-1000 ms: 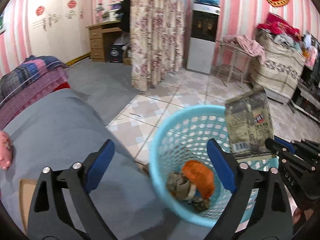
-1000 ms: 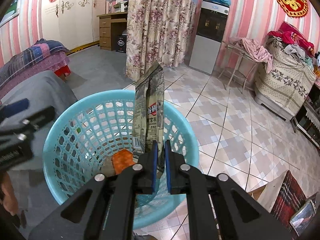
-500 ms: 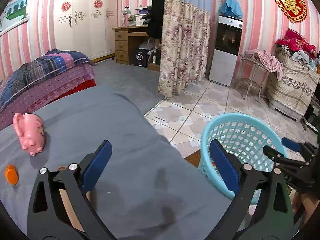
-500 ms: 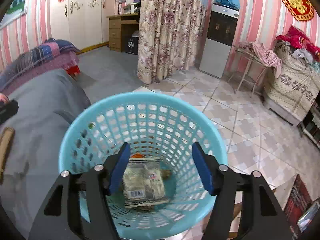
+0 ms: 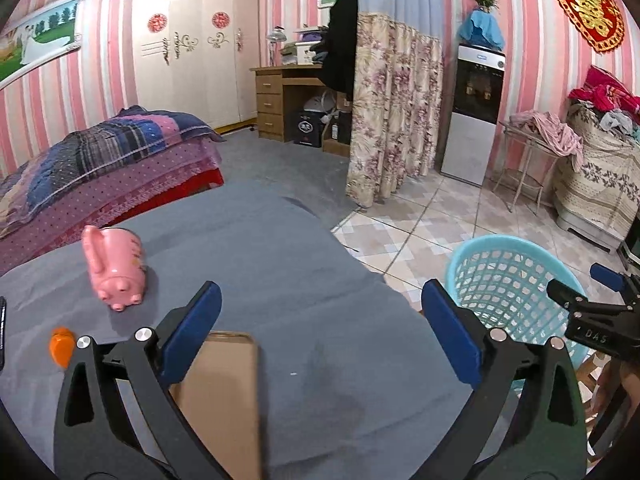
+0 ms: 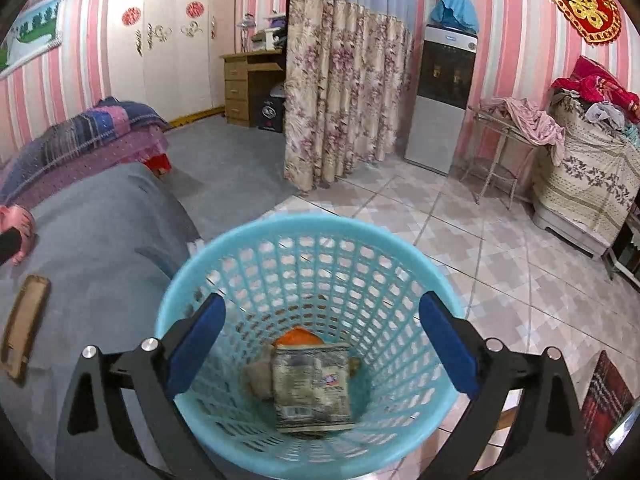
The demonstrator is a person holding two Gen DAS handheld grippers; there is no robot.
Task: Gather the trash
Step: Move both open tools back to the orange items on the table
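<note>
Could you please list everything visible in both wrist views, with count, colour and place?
laundry-style basket: one, light blue, on the tiled floor beside the grey-covered bed
snack packet: one, grey-beige, lying in the basket bottom
orange scrap: one, in the basket behind the packet
piggy bank: one, pink, on the grey bedcover
phone: one, tan back, flat on the bedcover
orange cap: one, left on the bedcover
water dispenser: one, black and silver, by the striped wall
floral curtain: one, centre
desk: one, wooden, far wall
left gripper: open, over the bedcover
right gripper: jaws just opened, empty, above the basket
</note>
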